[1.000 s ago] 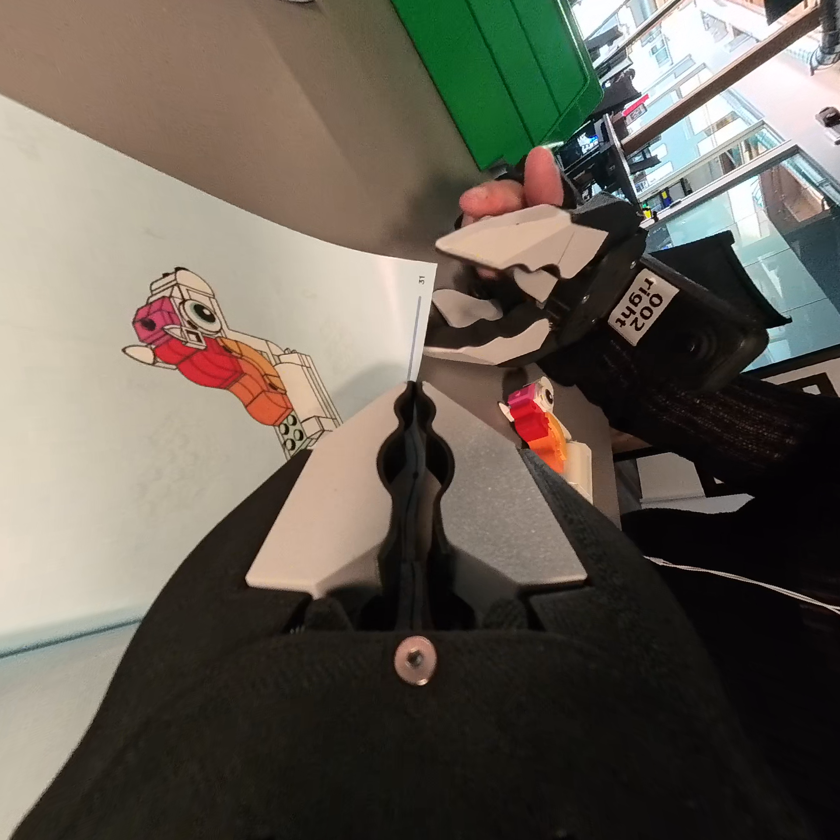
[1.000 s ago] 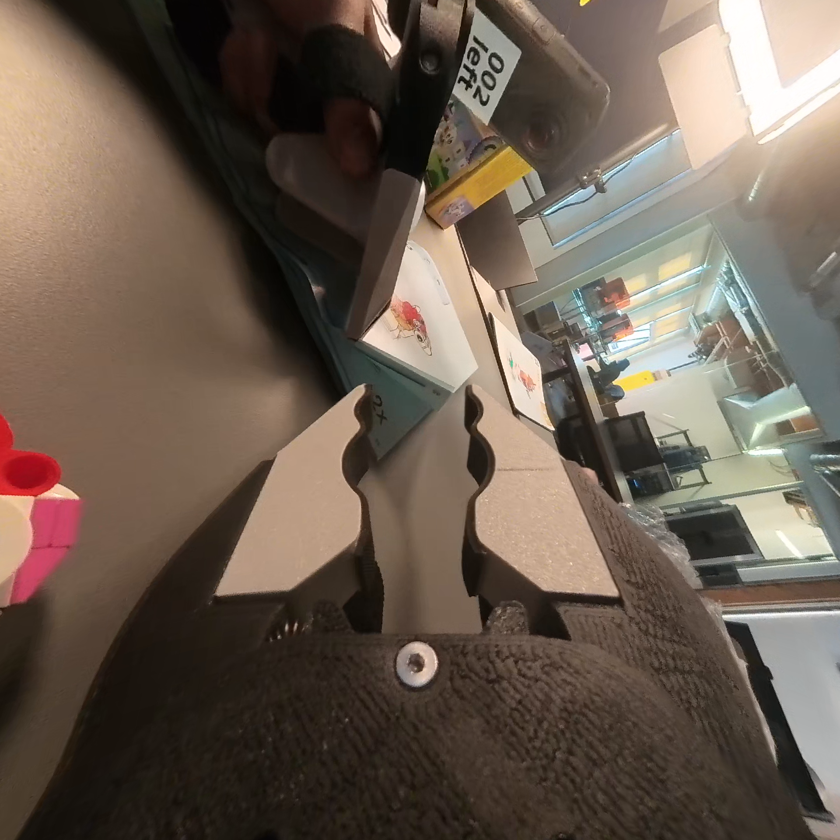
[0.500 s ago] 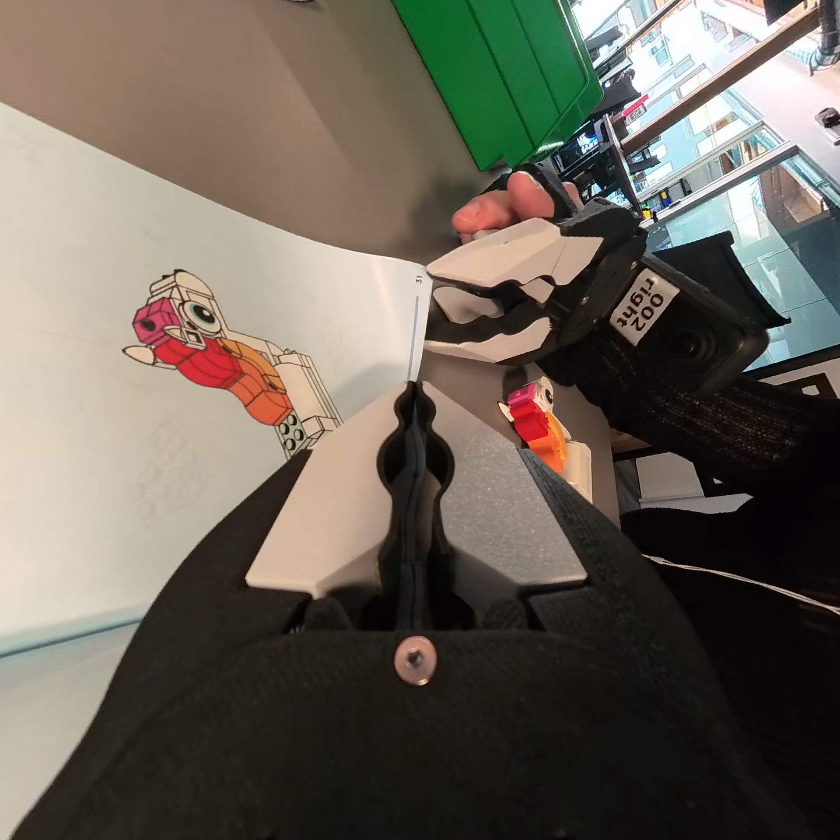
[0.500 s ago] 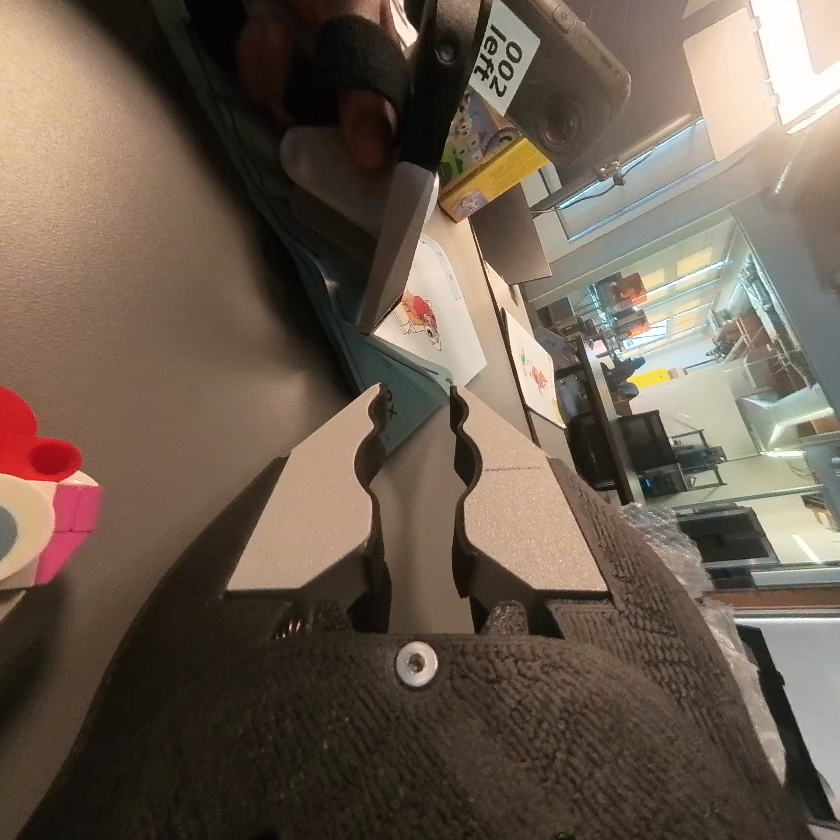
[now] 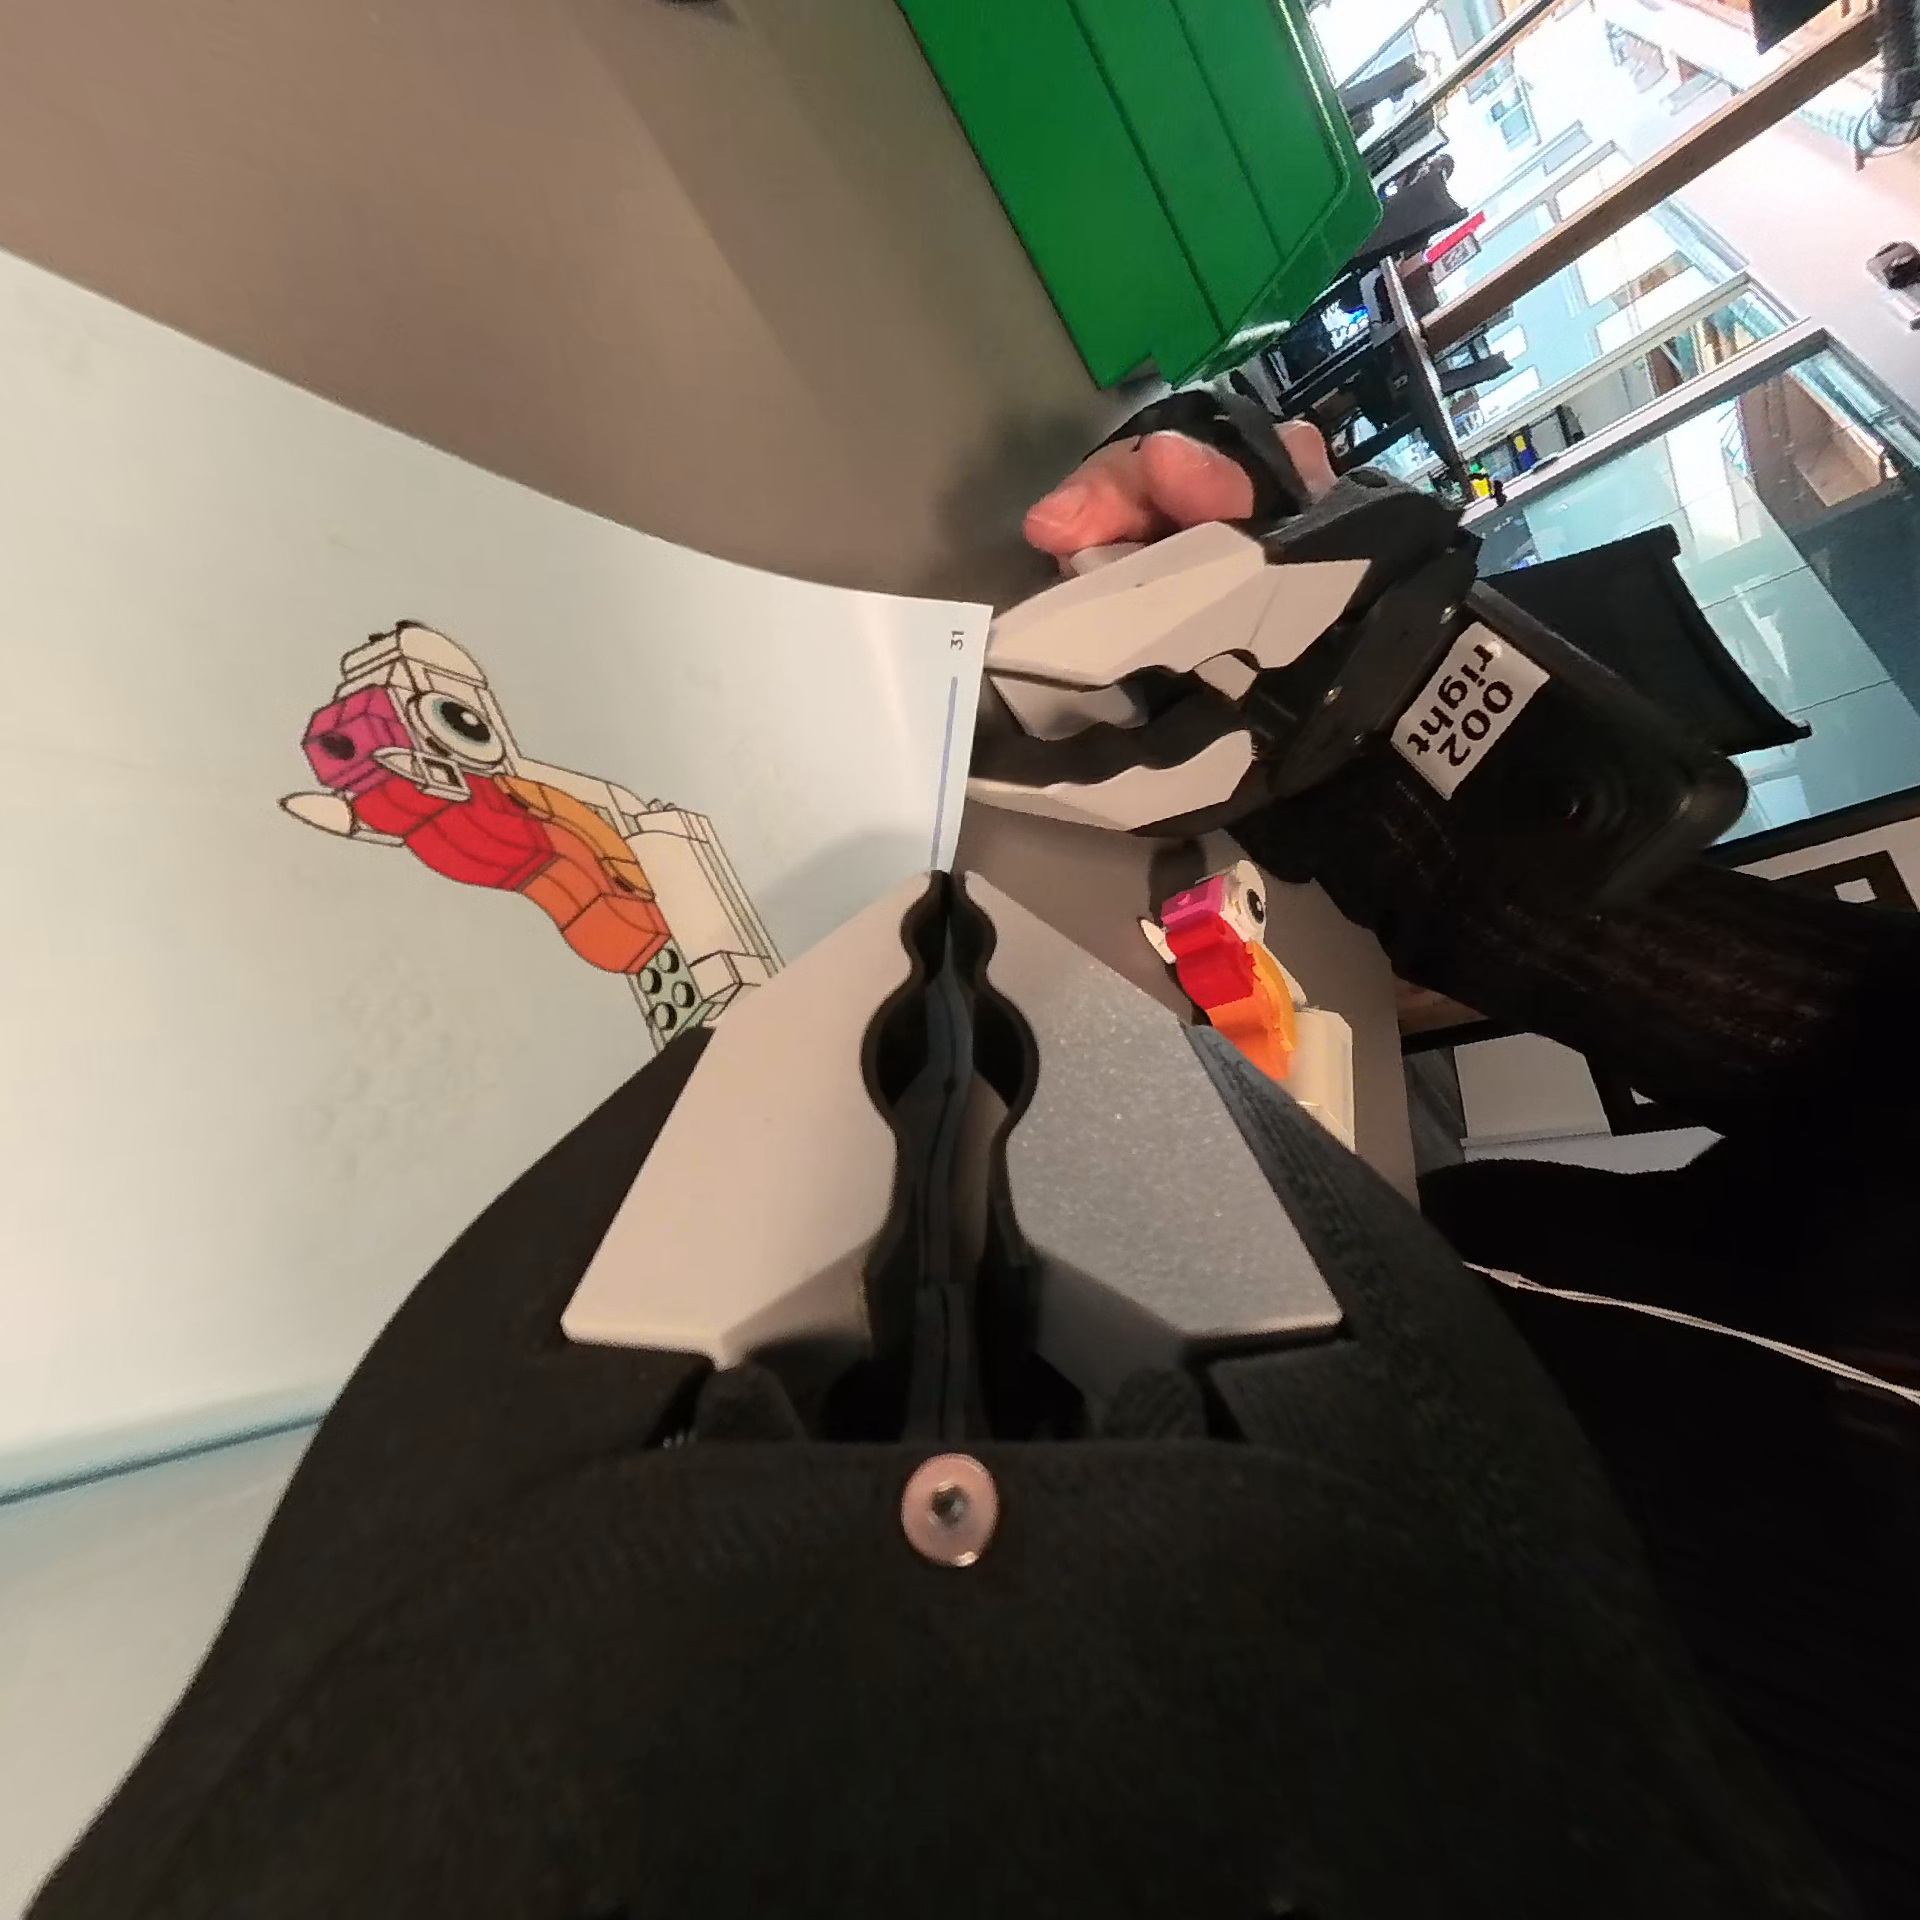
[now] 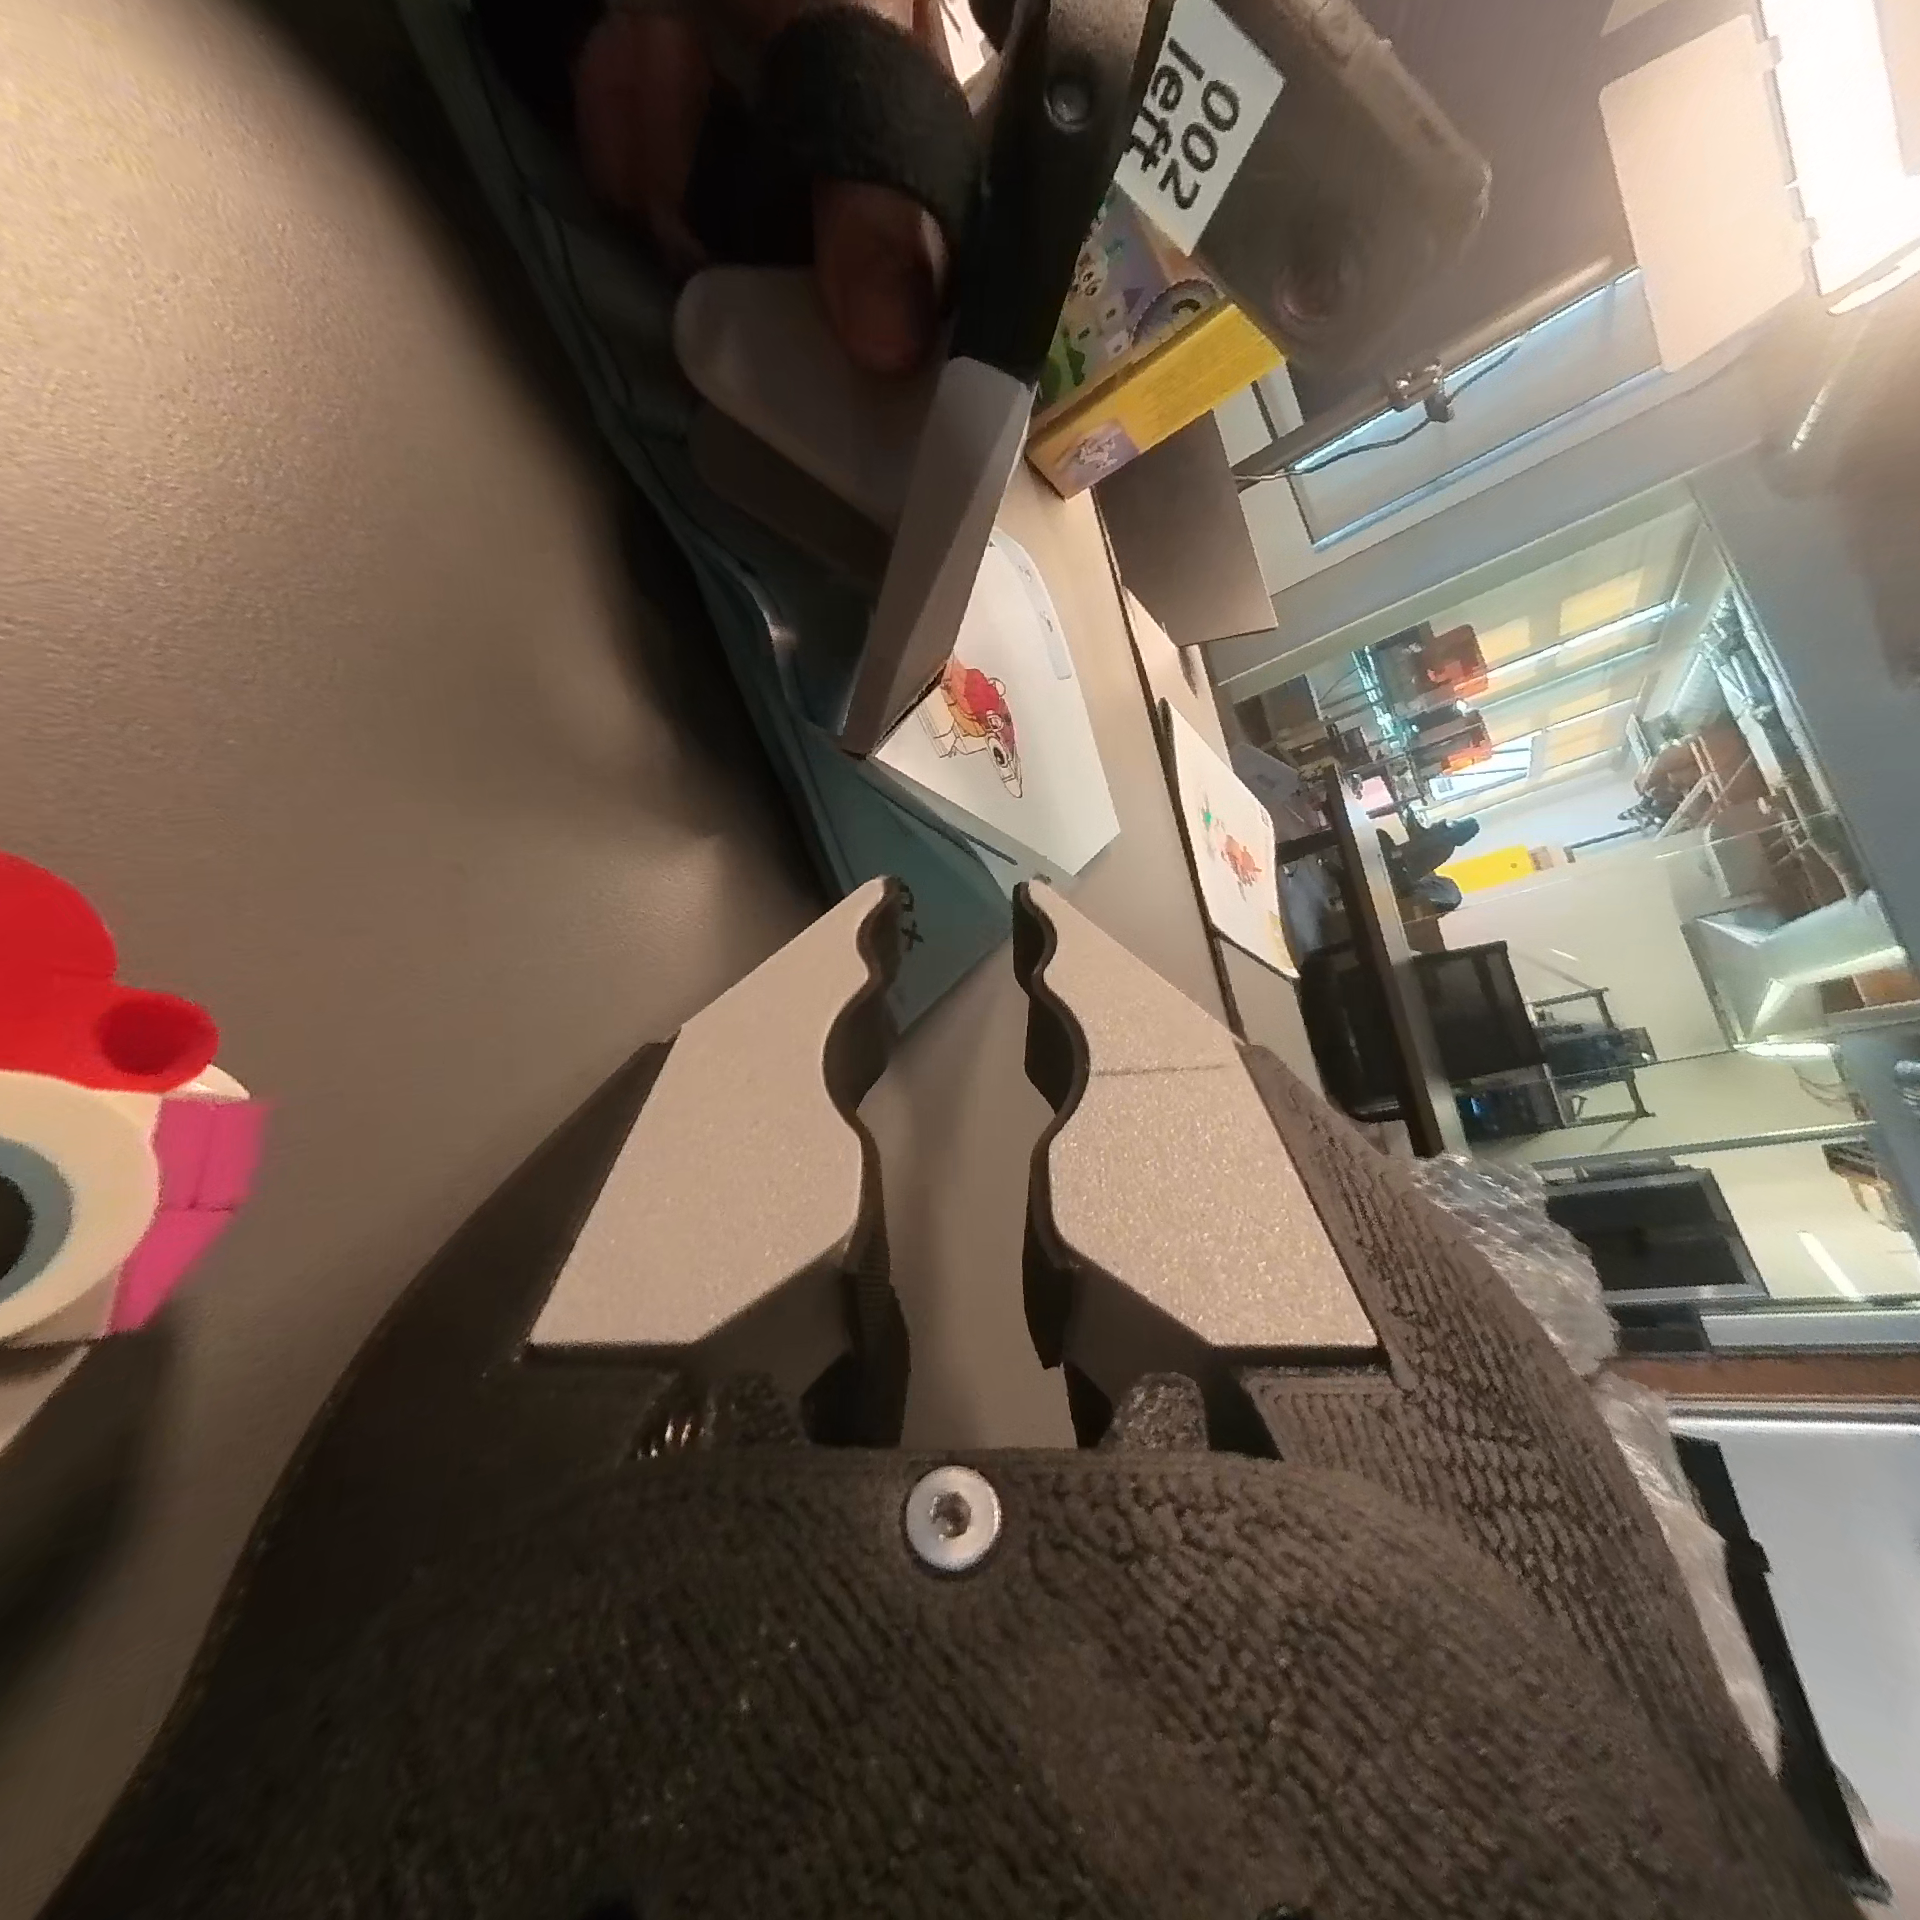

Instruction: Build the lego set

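Note:
The instruction booklet lies open on the grey table, its right page curled upward and showing a drawing of the model. My left gripper is shut on that page's lower corner. In the right wrist view its finger ends at the white page. My right gripper is open with a narrow gap, and a teal page corner lies between its tips. In the left wrist view the right gripper sits at the page's outer edge. The small pink, red, orange and white lego model stands on the table below it, and at the left edge of the right wrist view.
A green bin stands at the far side of the table. A yellow lego box and further printed sheets lie beyond the booklet. A hand in a black fingerless glove holds the right gripper. Both grippers' tips are close together, under 4 cm apart.
My right gripper has moved in to the booklet's page edge and its jaws have narrowed. The left gripper has stayed shut and still.

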`<state>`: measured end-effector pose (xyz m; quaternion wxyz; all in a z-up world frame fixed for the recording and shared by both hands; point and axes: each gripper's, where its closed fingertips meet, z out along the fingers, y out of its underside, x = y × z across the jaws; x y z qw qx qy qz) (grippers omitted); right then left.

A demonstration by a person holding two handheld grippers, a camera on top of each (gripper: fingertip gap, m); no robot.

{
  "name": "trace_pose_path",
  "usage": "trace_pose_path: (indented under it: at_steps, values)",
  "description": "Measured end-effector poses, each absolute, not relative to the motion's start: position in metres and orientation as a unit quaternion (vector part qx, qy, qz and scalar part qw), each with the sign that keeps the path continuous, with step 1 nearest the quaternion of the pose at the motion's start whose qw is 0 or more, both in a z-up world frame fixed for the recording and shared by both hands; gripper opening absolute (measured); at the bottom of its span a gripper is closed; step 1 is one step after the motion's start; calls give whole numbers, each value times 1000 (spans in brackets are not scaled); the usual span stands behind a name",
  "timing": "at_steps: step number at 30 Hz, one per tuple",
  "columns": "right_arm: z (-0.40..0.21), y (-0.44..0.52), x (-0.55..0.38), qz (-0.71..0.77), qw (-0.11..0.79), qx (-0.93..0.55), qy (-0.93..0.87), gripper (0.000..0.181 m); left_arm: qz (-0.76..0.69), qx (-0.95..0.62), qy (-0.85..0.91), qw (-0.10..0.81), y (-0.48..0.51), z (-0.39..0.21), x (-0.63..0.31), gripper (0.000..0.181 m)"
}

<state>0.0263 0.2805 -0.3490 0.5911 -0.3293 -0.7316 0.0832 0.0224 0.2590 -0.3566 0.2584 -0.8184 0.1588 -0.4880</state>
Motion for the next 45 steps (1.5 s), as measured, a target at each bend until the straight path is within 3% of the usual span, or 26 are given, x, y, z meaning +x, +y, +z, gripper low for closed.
trace_pose_path:
  at_steps: [10,18,25,32,34,40,42,45]
  values:
    - [-356,283,21,121,540,-375,-744,12,-500,-804,178,269,255,-349,26,7]
    - [-357,279,14,140,515,-397,-747,15,-496,-751,194,390,263,-302,19,18]
    - [-346,277,-12,121,542,-407,-725,0,-424,-712,154,538,253,-248,-13,20]
    - [-320,261,-30,192,538,-410,-711,4,-307,-761,127,558,238,-272,-54,26]
    - [-317,257,-34,191,539,-400,-716,7,-331,-759,113,550,237,-276,-55,41]
    - [-311,240,-44,151,570,-335,-735,15,-283,-762,89,576,252,-274,-62,114]
    - [-309,234,-50,119,588,-301,-741,18,-230,-765,97,594,252,-273,-65,124]
    - [-314,223,-60,95,586,-270,-758,20,-192,-738,95,639,244,-258,-69,124]
